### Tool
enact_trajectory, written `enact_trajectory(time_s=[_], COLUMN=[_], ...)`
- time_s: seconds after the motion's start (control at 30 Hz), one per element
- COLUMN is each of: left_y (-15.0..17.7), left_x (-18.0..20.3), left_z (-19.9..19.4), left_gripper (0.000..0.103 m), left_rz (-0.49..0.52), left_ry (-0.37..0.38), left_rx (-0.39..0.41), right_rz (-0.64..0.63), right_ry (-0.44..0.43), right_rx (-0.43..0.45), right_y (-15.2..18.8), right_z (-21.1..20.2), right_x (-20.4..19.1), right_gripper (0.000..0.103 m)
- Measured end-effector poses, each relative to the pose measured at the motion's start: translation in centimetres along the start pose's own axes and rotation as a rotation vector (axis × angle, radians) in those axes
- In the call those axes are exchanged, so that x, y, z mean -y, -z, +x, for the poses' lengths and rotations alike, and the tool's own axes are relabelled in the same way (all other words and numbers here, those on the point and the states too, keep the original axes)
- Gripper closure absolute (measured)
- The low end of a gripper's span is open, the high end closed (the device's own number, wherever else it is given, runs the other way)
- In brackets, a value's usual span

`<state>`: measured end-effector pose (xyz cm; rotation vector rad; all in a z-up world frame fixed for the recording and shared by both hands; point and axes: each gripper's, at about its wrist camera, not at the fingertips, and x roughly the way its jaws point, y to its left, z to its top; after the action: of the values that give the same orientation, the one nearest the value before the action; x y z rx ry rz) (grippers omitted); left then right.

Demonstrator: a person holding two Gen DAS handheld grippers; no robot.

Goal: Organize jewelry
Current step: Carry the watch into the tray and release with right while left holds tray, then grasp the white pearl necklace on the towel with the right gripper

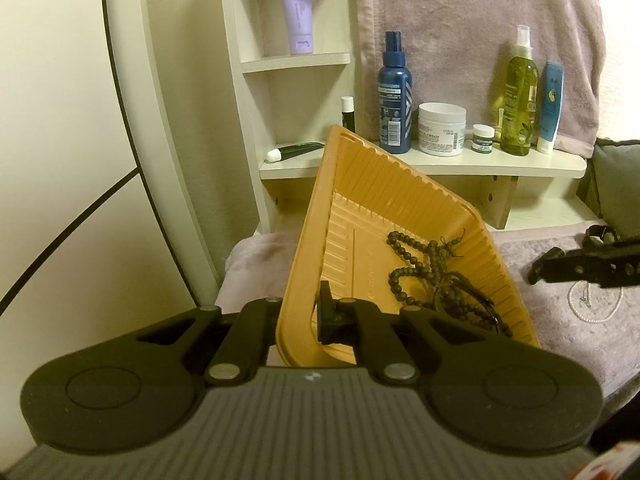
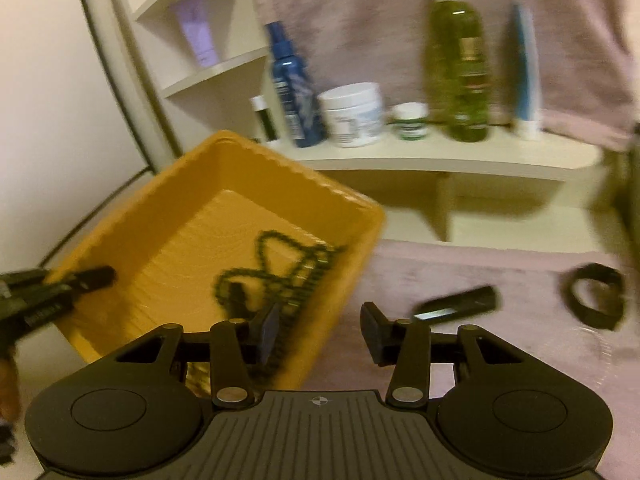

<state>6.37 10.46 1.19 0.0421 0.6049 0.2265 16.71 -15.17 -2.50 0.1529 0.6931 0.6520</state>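
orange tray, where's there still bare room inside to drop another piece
In the orange tray, the ribbed floor along the far and left walls is bare. The dark bead strands crowd the right side, and the left gripper clamps the near rim.

Both wrist views look forward and downward at close range; each shows the orange tray (image 1: pixel 384 216) (image 2: pixel 224 216) and toiletry shelf (image 1: pixel 440 164) (image 2: pixel 440 164) above it.

Cream shelving (image 1: pixel 420 162) stands against a cream wall (image 1: pixel 52 80), a mauve towel (image 1: pixel 472 20) hanging behind.
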Motion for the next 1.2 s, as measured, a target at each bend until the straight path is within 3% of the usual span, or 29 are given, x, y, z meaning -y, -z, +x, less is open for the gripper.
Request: enact_trajectory(time_s=[0.3,0.5,0.77,1.1,1.2], left_y=[0.0,-0.1,-0.1,0.0,0.0], left_x=[0.1,0.2,0.1,0.1,0.1], left_z=[-0.1,-0.2,-0.2,0.0,0.0], left_gripper=[0.098,0.098,0.098,0.098,0.098], left_rz=[0.005,0.008,0.012,0.015,0.015], left_ry=[-0.002,-0.002,-0.004,-0.006,-0.006], left_rx=[0.002,0.003,0.0,-0.001,-0.001], right_rz=[0.062,0.061,0.072,-0.013,-0.102], right_ry=[0.178,0.241,0.24,0.243,0.242], right_rx=[0.02,0.006,-0.021,-0.051,-0.067], right_y=[3.8,5.3,5.9,6.6,6.7], right_z=[-3.1,-3.8,-2.7,-1.9,-1.5], right_x=[4.7,6.7,7.1,6.7,5.8], right_gripper=[0.057,0.057,0.057,0.057,0.058])
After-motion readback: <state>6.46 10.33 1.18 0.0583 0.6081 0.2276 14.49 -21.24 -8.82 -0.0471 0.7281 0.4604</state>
